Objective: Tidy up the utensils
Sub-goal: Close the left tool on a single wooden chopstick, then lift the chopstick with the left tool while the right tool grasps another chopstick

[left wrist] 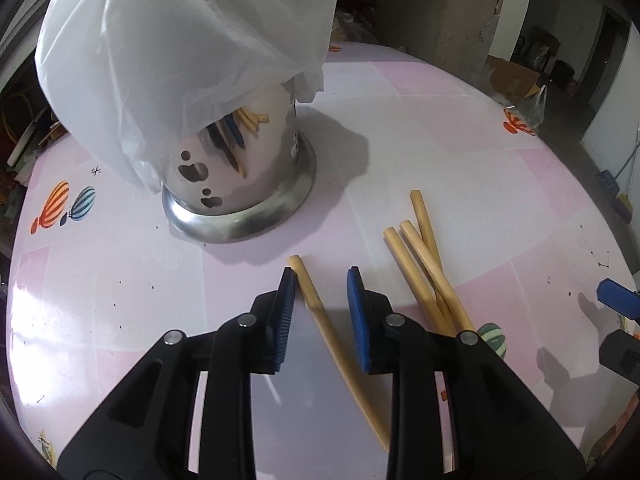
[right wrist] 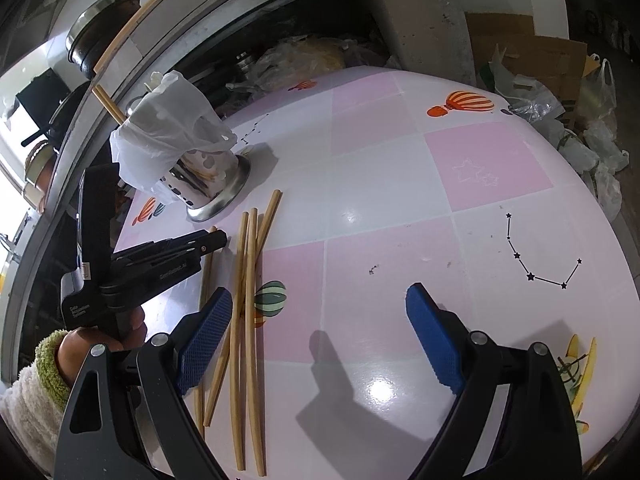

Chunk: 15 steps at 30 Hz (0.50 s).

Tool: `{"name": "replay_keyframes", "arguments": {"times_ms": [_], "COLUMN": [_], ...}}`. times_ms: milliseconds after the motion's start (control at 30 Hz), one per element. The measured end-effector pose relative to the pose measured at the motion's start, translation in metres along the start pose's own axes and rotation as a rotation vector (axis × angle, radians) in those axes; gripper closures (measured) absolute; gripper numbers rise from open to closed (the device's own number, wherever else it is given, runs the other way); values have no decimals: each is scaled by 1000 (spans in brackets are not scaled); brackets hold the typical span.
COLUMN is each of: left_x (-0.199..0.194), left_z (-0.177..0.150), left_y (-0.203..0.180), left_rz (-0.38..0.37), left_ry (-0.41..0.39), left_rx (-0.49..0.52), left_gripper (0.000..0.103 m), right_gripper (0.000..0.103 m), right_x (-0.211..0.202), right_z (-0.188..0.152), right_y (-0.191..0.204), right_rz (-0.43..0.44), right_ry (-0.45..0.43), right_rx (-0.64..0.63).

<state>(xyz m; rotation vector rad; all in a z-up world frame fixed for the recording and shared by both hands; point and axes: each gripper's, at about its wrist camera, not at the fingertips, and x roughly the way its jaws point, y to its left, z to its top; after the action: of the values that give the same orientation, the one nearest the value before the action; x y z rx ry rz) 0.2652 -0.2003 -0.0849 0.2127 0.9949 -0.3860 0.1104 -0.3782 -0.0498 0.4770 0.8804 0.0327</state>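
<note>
Four pale bamboo chopsticks: one [left wrist: 320, 320] between the parted left gripper [left wrist: 320, 280] pads, unclamped; three [left wrist: 424, 264] beside; right gripper [right wrist: 320, 300] wide apart.

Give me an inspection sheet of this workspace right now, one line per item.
Surface: pink checked tablecloth, balloon prints.
Job's things: one chopstick lies between the left gripper's pads; three more chopsticks lie beside it; metal utensil holder upright, half covered by a plastic bag.
Clutter: nothing seen on the table.
Grippers: left gripper open around the chopstick; right gripper wide open, empty.
Cables: nothing seen.
Surroundings: cardboard, plastic bags beyond the table.
</note>
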Motion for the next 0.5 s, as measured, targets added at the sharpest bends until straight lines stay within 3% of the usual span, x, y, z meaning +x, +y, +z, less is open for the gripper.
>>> {"name": "replay_keyframes", "arguments": {"times_ms": [100, 267, 500], "left_x": [0, 2, -1], "left_z": [-1, 1, -1], "left_y": [-2, -3, 13], "left_rz": [15, 51, -10], "left_ry": [-4, -7, -8], "left_rx": [-4, -33, -88], "left_gripper": [78, 89, 97], "right_gripper": [17, 17, 17], "right_x": [0, -1, -8], "right_z": [0, -1, 1], "right_y": [0, 1, 1], "right_rz": [0, 0, -13], "right_ry": [2, 1, -14], "right_rx": [2, -2, -1]}}
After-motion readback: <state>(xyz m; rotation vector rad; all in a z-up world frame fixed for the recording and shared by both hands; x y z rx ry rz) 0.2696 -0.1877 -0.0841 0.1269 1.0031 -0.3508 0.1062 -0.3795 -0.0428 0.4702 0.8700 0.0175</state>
